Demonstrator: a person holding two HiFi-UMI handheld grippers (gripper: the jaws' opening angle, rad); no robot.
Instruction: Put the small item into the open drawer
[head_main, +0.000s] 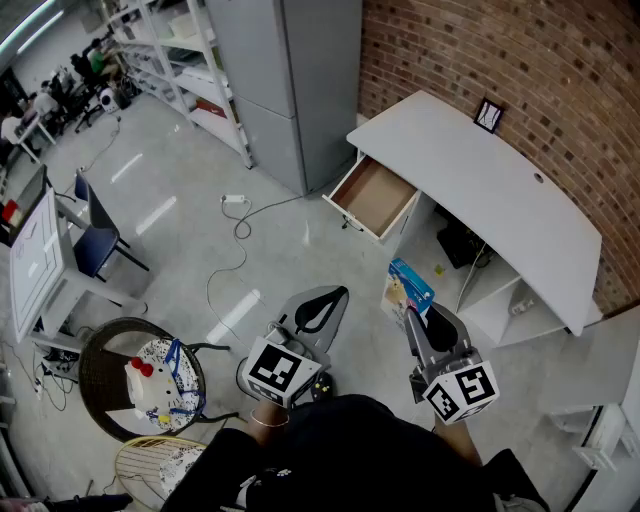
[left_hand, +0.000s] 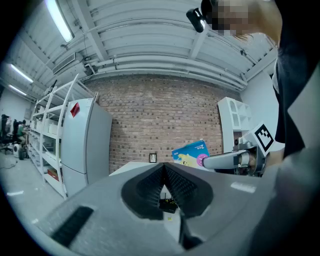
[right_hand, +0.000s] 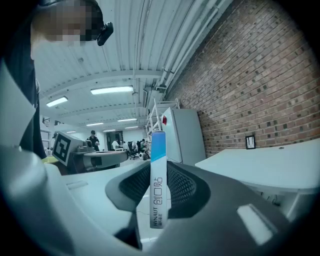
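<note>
A white desk (head_main: 480, 170) stands along the brick wall, and its wooden drawer (head_main: 372, 195) is pulled open at the left end, its inside bare. My right gripper (head_main: 418, 318) is shut on a small flat blue-and-white box (head_main: 408, 284), well short of the drawer. The right gripper view has that box (right_hand: 158, 190) upright and edge-on between the ribbed pads of the right gripper (right_hand: 159, 165). My left gripper (head_main: 338, 293) hangs beside it over the floor. In its own view the left gripper (left_hand: 163, 170) has its tips touching with nothing between them, and the box (left_hand: 191, 153) shows to the right.
A grey cabinet (head_main: 290, 80) stands left of the desk. A white cable (head_main: 235, 215) trails across the floor before the drawer. Black gear (head_main: 460, 245) sits under the desk, a small frame (head_main: 488, 115) on top. A blue chair (head_main: 95, 235) and a round basket (head_main: 140, 380) are at left.
</note>
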